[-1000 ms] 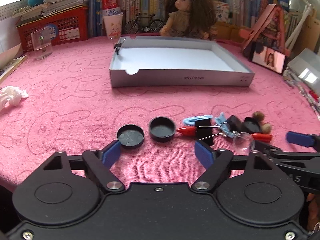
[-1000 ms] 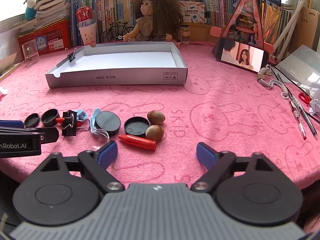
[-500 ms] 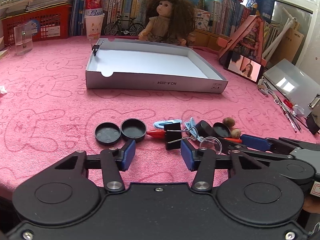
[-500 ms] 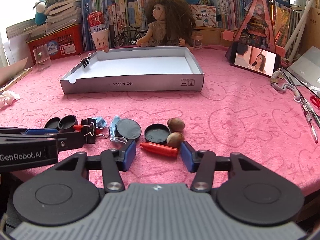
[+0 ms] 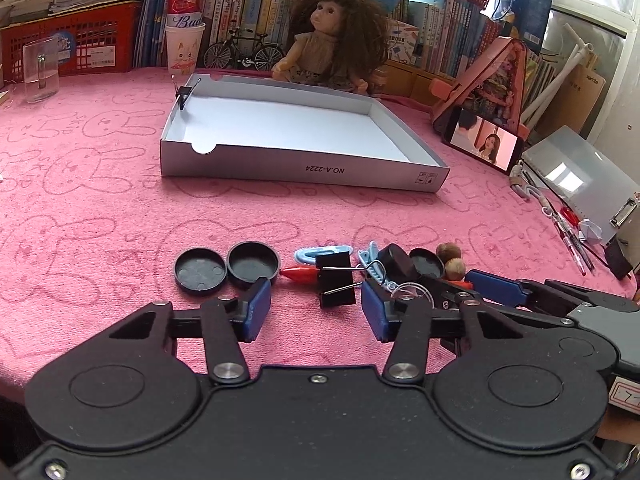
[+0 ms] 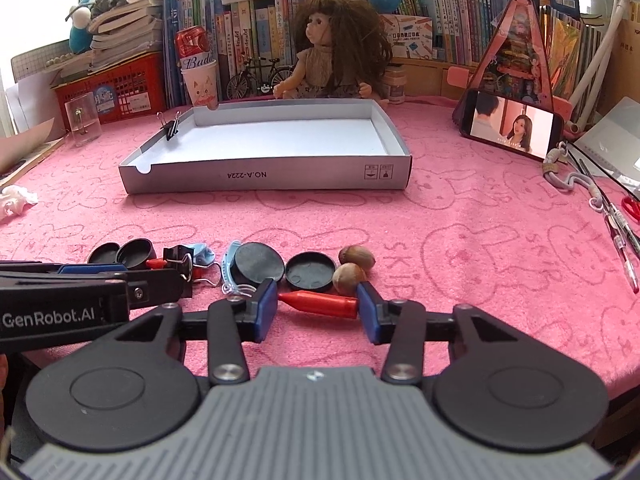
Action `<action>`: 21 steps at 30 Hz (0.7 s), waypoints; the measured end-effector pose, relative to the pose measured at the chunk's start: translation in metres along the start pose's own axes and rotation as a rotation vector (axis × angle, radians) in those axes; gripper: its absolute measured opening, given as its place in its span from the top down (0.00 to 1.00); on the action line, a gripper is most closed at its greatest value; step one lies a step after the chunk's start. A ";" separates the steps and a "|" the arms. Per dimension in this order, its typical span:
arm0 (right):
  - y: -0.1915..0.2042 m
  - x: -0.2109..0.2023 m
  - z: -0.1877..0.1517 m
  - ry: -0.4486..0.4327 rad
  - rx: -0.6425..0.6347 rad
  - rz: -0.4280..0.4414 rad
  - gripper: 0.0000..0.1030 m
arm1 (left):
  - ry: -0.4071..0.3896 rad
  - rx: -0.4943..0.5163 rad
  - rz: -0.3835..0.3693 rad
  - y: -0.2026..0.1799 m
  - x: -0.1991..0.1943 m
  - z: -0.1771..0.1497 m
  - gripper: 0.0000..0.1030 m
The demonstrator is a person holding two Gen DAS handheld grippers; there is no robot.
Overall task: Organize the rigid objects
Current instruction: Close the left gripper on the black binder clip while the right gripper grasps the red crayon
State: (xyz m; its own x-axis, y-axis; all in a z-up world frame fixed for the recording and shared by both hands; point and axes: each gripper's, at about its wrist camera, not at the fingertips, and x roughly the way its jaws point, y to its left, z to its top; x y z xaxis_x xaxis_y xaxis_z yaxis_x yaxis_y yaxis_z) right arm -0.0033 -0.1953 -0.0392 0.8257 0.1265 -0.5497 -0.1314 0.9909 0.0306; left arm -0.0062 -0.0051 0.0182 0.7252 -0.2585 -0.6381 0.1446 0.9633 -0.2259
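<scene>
Nearest, the left gripper [image 5: 316,310] hovers low over the pink desk [image 5: 100,208], jaws spread with nothing between the pads; a black binder clip [image 5: 336,280] lies just ahead of the gap. The right gripper [image 6: 317,312] likewise has its jaws spread, bracketing a red crayon-like stick [image 6: 320,303] lying crosswise between the blue pads [image 6: 266,308], not yet pinched so far as can be seen. Its body reads "GenRobot.AI" where it shows in the right view.

Just beyond runs the row of loose items: two black caps [image 5: 226,268] at the left, a pale blue clip [image 5: 322,251], a black disc [image 6: 256,261], another cap [image 6: 311,272] and two nuts [image 6: 354,266].

Risks, as judged: the stick is round and lies across the jaws, so a closing grip may roll or squirt it sideways into the nearer nut, which touches or nearly touches the right pad. The two grippers work close together and could collide. The clip's wire handles may snag the neighbouring blue clip.

Farther back stands the open grey tray [image 6: 264,178], the likely destination, holding no loose items, a small binder clip [image 6: 172,128] on its left wall. Its front wall reads "NO.A-2224", printed upside down.

Farthest, a can [image 6: 194,50] marked "Bud…", a doll [image 6: 332,48] and a phone [image 6: 514,128].
</scene>
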 end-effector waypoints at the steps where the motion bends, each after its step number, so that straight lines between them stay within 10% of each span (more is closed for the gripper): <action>1: -0.001 -0.001 0.000 -0.006 -0.004 -0.003 0.53 | -0.001 -0.001 -0.001 -0.001 0.001 0.000 0.54; 21: -0.019 -0.006 -0.002 -0.026 0.026 -0.026 0.52 | 0.005 -0.004 -0.017 -0.019 0.021 0.007 0.62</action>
State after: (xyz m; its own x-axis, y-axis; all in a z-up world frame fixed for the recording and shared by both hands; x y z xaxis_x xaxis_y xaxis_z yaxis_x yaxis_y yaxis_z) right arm -0.0072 -0.2155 -0.0384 0.8425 0.1018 -0.5290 -0.0960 0.9946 0.0386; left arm 0.0114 -0.0280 0.0141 0.7193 -0.2748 -0.6380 0.1537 0.9586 -0.2396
